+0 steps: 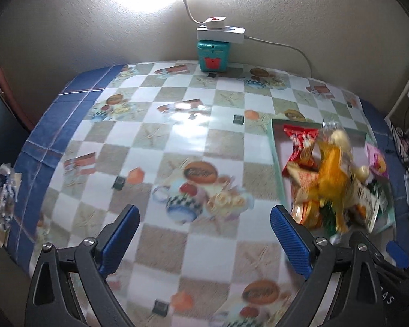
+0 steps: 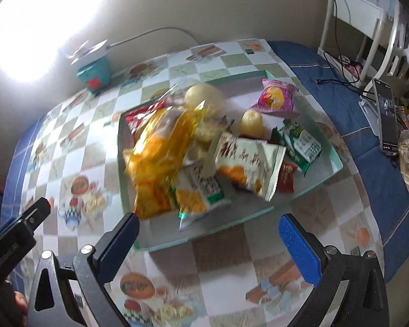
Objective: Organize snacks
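Both grippers are released and hold nothing: the left gripper (image 1: 204, 218) hangs over the checked worktop (image 1: 161, 141), and the right gripper (image 2: 208, 227) is just before the pale green tray (image 2: 336, 160). In the tray the snacks lie in a heap, with a yellow bag (image 2: 161, 152) on top, beside a pink packet (image 2: 278, 96).
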### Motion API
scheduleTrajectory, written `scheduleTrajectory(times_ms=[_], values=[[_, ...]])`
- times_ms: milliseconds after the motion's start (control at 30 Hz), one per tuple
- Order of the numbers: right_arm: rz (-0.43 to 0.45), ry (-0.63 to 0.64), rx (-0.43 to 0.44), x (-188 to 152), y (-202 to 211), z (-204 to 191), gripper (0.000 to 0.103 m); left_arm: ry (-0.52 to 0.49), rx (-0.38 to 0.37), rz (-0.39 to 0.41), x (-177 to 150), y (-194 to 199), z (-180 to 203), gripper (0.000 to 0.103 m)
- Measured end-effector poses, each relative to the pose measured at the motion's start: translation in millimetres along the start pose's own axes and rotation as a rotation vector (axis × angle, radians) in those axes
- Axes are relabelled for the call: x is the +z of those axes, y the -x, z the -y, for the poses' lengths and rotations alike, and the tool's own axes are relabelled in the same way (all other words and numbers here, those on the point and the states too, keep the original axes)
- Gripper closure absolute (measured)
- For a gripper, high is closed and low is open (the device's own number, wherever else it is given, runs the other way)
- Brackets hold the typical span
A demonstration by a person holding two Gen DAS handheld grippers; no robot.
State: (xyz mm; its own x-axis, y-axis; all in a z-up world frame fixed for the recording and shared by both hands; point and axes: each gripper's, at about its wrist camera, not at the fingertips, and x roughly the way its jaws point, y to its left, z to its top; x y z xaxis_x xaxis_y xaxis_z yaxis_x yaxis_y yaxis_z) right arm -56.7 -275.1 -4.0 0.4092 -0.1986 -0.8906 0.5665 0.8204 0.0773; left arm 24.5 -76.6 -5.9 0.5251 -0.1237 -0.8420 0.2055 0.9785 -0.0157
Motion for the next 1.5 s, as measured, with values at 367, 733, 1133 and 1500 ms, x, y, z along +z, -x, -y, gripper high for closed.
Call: scheduleTrajectory(times_ms=[367, 733, 1133, 1500], values=[[0.033, 0.085, 0.007, -35, 19, -19, 0.000, -0.019, 0.050, -0.035, -47, 12, -25, 0.006], [0.054, 0.108, -0.002, -49, 27, -23, 0.000, -0.040, 0.082, -0.033, -57, 23, -31, 0.006], [0.041, 0.096, 0.013, -48, 23, -22, 0.000, -0.037, 0.096, -0.061, -57, 17, -35, 0.006], [0.018, 0.109, -0.001, -46, 13, -22, 0.000, -0.048, 0.105, -0.064, -55, 12, -37, 0.006]])
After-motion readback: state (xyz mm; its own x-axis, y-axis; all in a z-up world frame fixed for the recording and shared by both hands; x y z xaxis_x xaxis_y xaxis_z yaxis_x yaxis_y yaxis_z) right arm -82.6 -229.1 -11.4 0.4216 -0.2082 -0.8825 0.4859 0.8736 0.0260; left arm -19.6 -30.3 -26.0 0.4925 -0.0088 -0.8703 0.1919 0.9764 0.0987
